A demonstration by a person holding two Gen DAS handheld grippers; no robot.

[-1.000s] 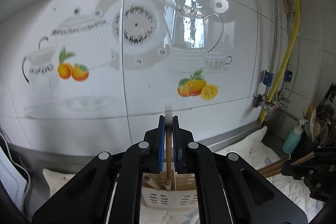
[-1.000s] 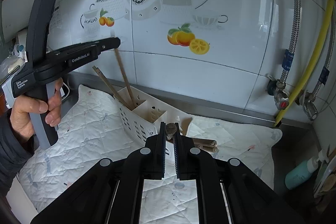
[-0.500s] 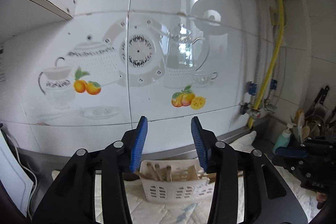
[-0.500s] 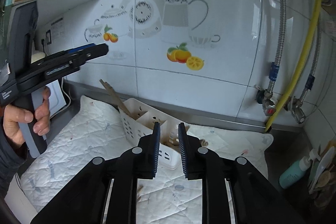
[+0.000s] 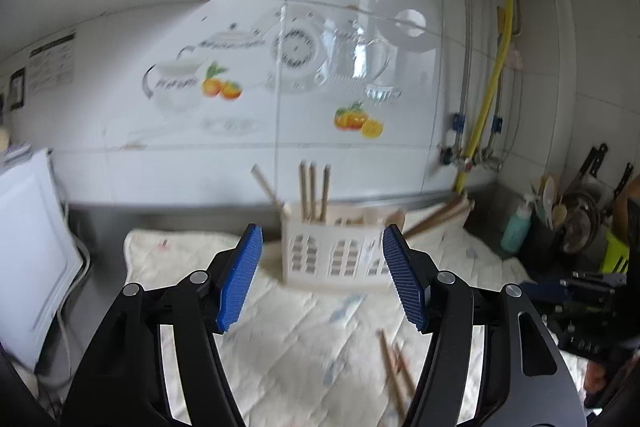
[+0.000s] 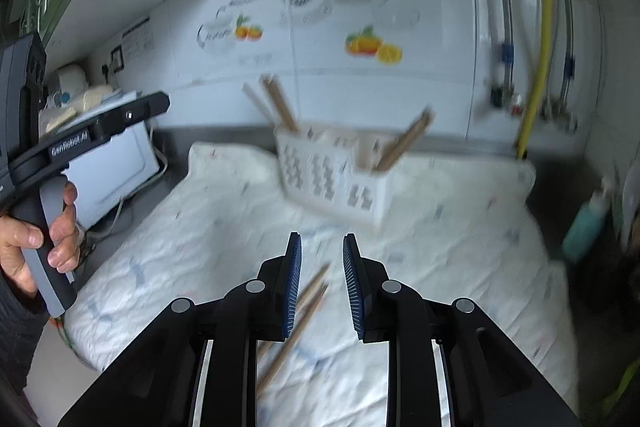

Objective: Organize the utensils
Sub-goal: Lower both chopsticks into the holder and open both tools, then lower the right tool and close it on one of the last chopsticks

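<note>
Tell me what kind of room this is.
Most likely a home kitchen counter: glossy wall tiles printed with teapots and fruit, a white utensil caddy holding wooden chopsticks, and gas and water pipes on the wall.

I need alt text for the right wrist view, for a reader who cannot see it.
The right gripper, jaws slightly open and empty, hovers over loose wooden chopsticks on a white quilted mat. Behind stands a white slotted utensil basket holding more chopsticks; at left, a hand holds the left gripper.
</note>
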